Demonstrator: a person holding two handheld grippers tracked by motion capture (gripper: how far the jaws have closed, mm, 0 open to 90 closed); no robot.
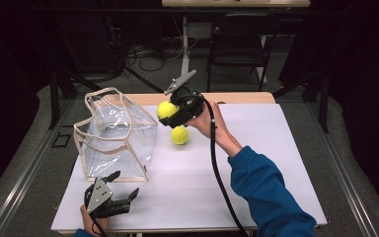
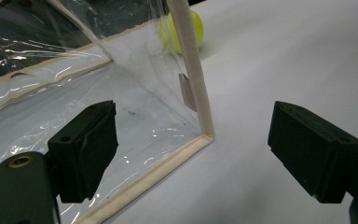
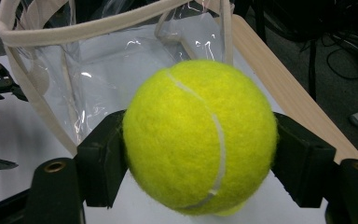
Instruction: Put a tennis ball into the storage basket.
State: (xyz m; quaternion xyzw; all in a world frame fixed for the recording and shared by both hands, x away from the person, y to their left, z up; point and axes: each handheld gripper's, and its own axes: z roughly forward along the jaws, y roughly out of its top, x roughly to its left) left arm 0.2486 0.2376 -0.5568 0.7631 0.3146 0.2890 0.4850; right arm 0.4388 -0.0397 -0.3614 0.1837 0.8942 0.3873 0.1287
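A yellow tennis ball [image 1: 166,109] [image 3: 200,135] is clamped between the jaws of my right gripper [image 1: 171,116] [image 3: 199,161], which hangs above the table just right of the bag's open top. The clear plastic bag [image 1: 113,136] [image 3: 98,70] with beige trim stands upright at the left of the white mat. A second tennis ball [image 1: 179,135] [image 2: 182,27] lies on the mat beside the bag. My left gripper [image 1: 126,185] [image 2: 193,154] rests near the front edge, open, with its jaws on either side of the bag's near bottom corner [image 2: 204,136] and not touching it.
The white mat [image 1: 276,148] covers a wooden table whose far edge [image 1: 237,97] shows behind the bag. A dark chair [image 1: 239,39] and cables stand on the floor beyond. A blue sleeve [image 1: 266,192] crosses the mat's front right.
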